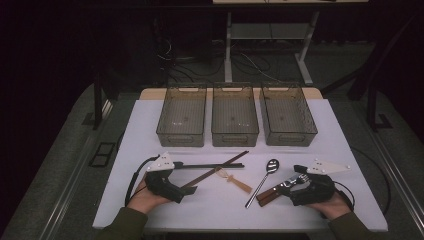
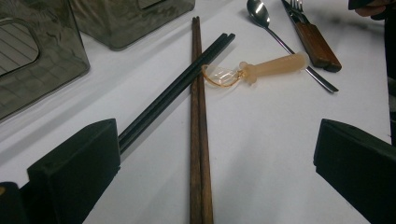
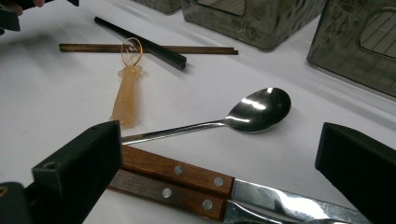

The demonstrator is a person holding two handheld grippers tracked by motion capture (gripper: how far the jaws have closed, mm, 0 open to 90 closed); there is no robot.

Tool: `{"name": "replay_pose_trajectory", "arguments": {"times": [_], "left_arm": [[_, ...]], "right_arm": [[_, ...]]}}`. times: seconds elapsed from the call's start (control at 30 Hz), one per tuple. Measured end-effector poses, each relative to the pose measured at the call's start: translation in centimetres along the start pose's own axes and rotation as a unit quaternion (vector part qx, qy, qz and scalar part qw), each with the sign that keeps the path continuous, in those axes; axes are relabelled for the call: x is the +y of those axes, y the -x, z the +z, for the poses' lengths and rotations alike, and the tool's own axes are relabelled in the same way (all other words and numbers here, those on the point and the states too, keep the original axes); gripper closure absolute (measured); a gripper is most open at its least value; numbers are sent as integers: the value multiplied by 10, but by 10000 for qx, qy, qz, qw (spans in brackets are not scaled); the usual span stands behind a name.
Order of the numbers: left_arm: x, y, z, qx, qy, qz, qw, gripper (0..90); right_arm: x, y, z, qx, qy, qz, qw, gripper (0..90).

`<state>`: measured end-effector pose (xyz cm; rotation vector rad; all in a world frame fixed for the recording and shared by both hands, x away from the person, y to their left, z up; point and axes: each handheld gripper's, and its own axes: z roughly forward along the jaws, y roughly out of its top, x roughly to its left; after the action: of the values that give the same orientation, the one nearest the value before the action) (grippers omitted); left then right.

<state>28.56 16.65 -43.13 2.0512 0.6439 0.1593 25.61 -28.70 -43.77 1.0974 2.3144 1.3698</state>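
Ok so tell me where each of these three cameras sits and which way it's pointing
High view: above the person's side, facing forward and down on the table; both forearms and hands show.
Left gripper view: rides the left gripper, looking along its open black jaws at the brown chopsticks.
Right gripper view: rides the right gripper, facing the wooden-handled knife and fork.
Both gripper views share the metal spoon.

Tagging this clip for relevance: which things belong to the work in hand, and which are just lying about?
In hand:
left gripper, open over brown chopsticks and black chopsticks
right gripper, open over wooden-handled knife and fork

Lying about:
metal spoon
small translucent spoon
three bins
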Motion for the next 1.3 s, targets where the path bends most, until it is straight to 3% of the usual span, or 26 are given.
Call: {"name": "replay_pose_trajectory", "arguments": {"times": [0.47,0.9,1.17,1.3], "left_arm": [[2,-1,-1,15,20,-33,10000,1],[9,-8,-2,64,-26,79,9999,29],[15,-15,-6,150,152,99,9997,88],[14,-21,-5,101,150,-11,9998,134]], "right_arm": [[0,2,-2,14,81,126,9999,8],[2,3,-2,87,140,130,9998,8],[3,3,-2,67,136,139,9998,8],[4,4,0,68,121,187,9997,8]]}}
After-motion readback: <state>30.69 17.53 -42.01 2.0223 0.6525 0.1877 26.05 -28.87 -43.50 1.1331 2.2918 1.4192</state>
